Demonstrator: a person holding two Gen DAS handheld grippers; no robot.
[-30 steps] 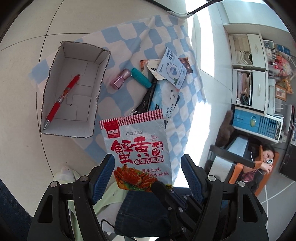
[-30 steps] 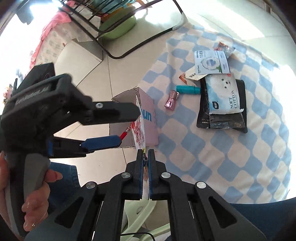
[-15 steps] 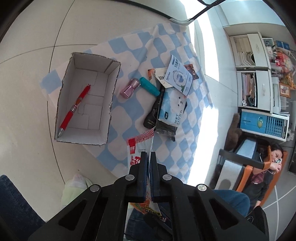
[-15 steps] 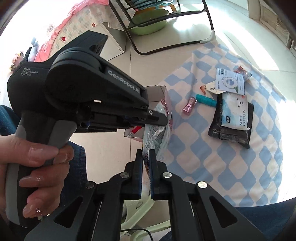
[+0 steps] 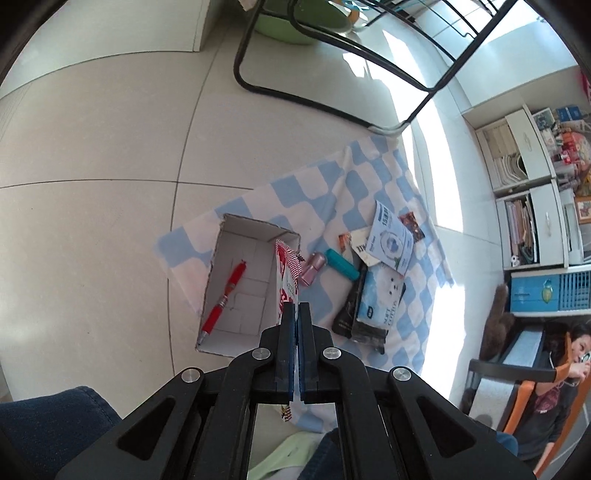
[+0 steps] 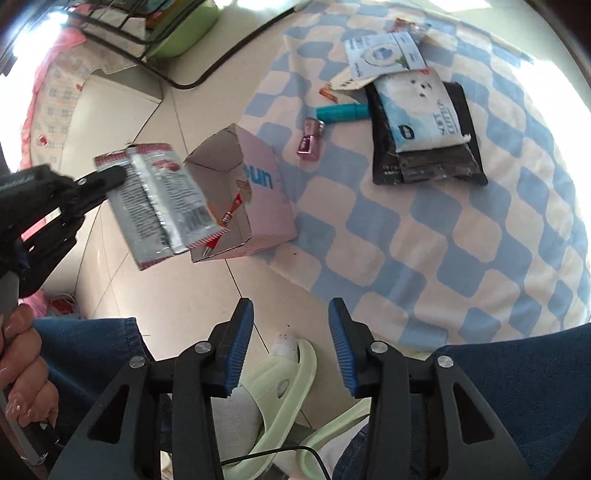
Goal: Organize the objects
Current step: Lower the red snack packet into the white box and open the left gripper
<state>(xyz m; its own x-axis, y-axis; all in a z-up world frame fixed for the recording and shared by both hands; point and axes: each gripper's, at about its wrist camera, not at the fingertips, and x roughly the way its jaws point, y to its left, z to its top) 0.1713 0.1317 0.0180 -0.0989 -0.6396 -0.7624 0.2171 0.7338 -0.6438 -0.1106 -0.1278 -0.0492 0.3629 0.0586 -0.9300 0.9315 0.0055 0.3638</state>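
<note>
My left gripper [image 5: 296, 308] is shut on a red-and-white snack packet [image 5: 286, 280], seen edge-on above the open cardboard box [image 5: 221, 258]. In the right wrist view the packet [image 6: 159, 203] shows its silver back, held beside the box [image 6: 258, 199]. A red pen [image 5: 223, 301] lies inside the box. My right gripper [image 6: 291, 332] is open and empty, low over the floor near the cloth's edge. A pink nail-polish bottle [image 5: 312, 269], a teal tube [image 5: 341, 264], a wipes pack [image 5: 380, 299] and a white sachet [image 5: 389, 243] lie on the blue checked cloth [image 5: 351, 184].
A black chair frame [image 5: 332, 92] stands on the tile floor beyond the cloth. A green basin [image 5: 288, 22] sits under it. My knees and green slippers [image 6: 280, 398] are below the right gripper. Shelves [image 5: 535, 192] and a seated person [image 5: 554, 369] are far right.
The right gripper let go of the snack packet, opened and drew back. The left gripper, shut on the packet, has carried it over the box.
</note>
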